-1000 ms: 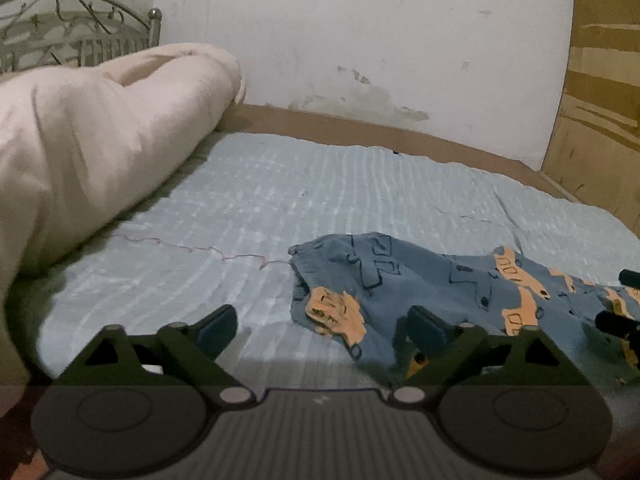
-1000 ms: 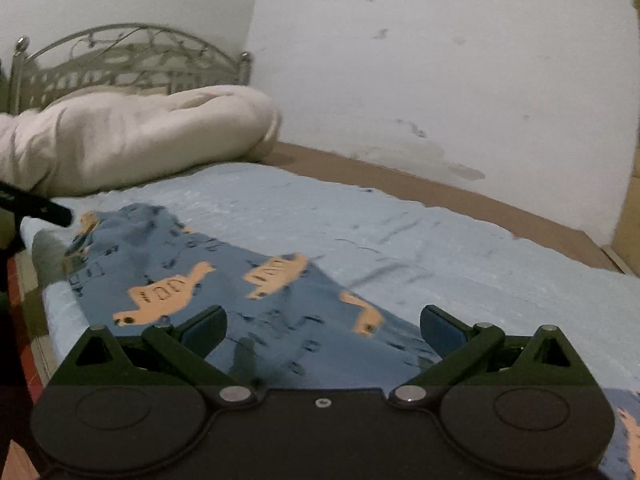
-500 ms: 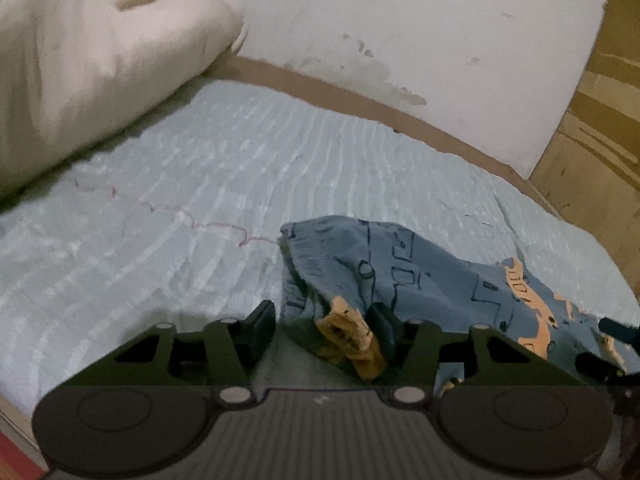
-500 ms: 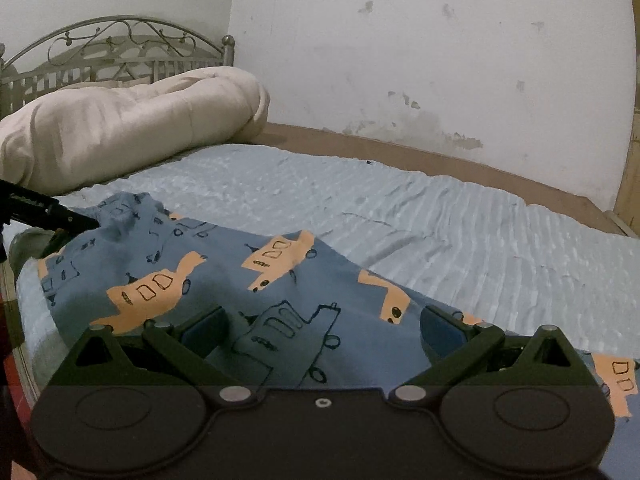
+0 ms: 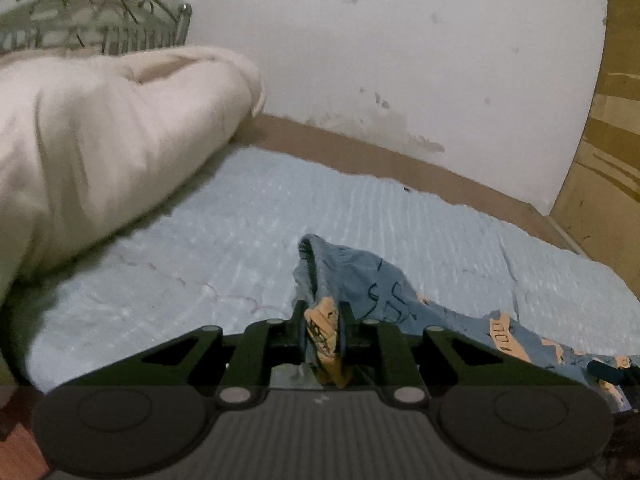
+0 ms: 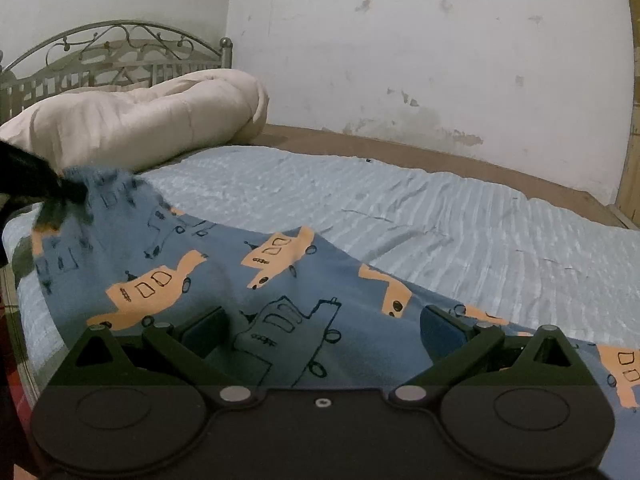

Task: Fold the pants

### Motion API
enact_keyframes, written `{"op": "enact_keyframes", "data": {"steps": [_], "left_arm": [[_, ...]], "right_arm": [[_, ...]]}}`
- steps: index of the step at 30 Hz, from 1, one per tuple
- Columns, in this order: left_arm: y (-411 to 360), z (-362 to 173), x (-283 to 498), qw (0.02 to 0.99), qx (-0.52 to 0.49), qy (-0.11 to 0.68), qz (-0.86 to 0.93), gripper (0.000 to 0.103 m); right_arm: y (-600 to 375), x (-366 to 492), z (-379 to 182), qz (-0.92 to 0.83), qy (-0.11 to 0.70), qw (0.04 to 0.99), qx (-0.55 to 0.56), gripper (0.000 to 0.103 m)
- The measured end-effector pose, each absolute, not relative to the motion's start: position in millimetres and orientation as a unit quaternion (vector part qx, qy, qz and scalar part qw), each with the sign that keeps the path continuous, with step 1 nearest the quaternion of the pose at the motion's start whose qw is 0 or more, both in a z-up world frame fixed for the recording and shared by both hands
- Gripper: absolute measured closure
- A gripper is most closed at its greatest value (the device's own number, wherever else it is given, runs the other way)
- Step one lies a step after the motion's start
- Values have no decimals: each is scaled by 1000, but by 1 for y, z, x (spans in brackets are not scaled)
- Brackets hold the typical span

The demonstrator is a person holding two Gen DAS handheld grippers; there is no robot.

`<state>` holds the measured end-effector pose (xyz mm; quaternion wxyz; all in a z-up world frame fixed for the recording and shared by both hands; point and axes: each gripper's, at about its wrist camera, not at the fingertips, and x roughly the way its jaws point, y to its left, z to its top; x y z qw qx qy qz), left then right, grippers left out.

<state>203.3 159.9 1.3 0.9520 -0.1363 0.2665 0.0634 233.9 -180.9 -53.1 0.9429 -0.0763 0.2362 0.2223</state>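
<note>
Blue pants [image 6: 224, 264] printed with orange vehicles lie spread on the light blue bedsheet [image 6: 440, 216]. In the left wrist view, my left gripper [image 5: 322, 328] has its jaws closing on a bunched end of the pants [image 5: 360, 272], and the pads press the cloth, which rises off the sheet. In the right wrist view that gripper is a dark blur [image 6: 36, 184] at the left end of the pants. My right gripper [image 6: 322, 332] stands open low over the pants, with flat cloth between its fingers [image 6: 204, 330]. Its tip [image 5: 612, 372] shows at the right edge of the left wrist view.
A rolled cream comforter [image 6: 152, 116] lies at the head of the bed before a metal headboard [image 6: 108, 56]. A stained white wall [image 6: 420, 60] and a brown bed rim [image 6: 480, 164] run along the far side. A wooden panel [image 5: 612, 120] stands at the right.
My left gripper went from wide open to closed on the pants' end and raised the cloth. My right gripper stayed open, now with more cloth between its fingers.
</note>
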Motion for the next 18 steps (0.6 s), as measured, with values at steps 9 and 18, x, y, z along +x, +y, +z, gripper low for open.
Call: {"op": "enact_keyframes", "data": {"steps": [9,18], "left_arm": [[165,-44,224,929,-134,334,89,86],[144,-18,214,946,-73,296,108,27]], "right_arm": [[-181,239,-59,218,244,942,-75,1],[-182,234,-62,213,235,946,-74,1]]}}
